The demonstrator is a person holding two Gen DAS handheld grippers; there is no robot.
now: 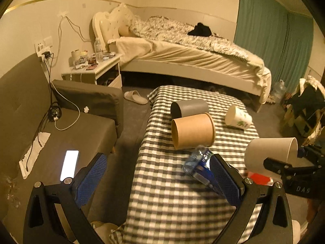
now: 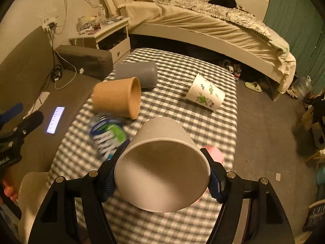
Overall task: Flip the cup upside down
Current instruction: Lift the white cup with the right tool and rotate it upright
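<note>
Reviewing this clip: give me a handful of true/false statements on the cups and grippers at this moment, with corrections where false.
1. The right gripper is clamped on the plain white cup. True.
2. The left gripper holds the brown cup. False: its jaws are open and empty; the brown cup lies on the checkered tablecloth.
3. The grey cup stands upright. False: it lies on its side behind the brown cup.
4. The leaf-print cup lies tipped over, apart from the other cups. True.
5. The held cup's open mouth faces the right wrist camera. True.
</note>
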